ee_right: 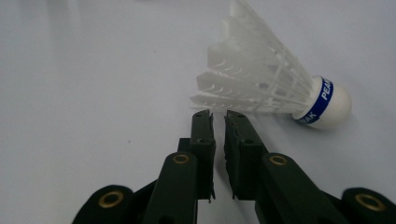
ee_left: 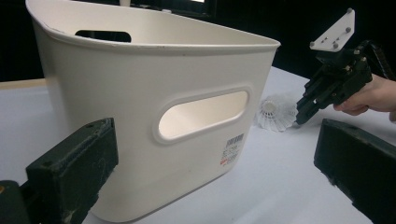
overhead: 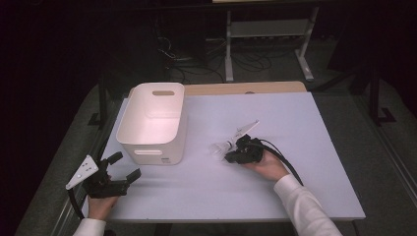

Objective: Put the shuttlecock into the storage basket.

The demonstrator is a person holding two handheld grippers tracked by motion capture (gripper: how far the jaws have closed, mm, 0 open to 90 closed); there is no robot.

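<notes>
- High view, table [overhead: 295, 196]: pale grey-white top; a strip of bare wood shows along the far edge at 12 o'clock.
- Shuttlecock [overhead: 222, 146]: lies on its side on the tabletop just right of centre, white feathers, at about 3 o'clock from the bin and apart from it.
- Right gripper view: shuttlecock [ee_right: 280, 84] has a white cork with a blue band; cork points toward 4 o'clock, feather skirt fans toward 10 o'clock.
- Right gripper [ee_right: 218, 114]: jaws nearly together, only a thin slit between them, nothing in the slit. Tips sit just short of the feather edge, at about 7 o'clock from the skirt; whether they touch the feathers I cannot tell.
- High view: right gripper [overhead: 231, 156] is held low over the table, right hand [overhead: 268, 164] behind it at 4 o'clock, white sleeve and black cable trailing toward the near edge.
- Bin [overhead: 152, 120]: white plastic, slot handles, upright, at left of centre, open top.
- Left gripper [overhead: 125, 167]: at 7 o'clock from the bin, near the table's near left corner, jaws spread wide, holding nothing.
- Left gripper view: bin [ee_left: 140, 116] looms close between the two spread jaws, sticker low on its wall; shuttlecock [ee_left: 275, 113] and right gripper [ee_left: 299, 116] lie beyond at 3 o'clock.
</notes>
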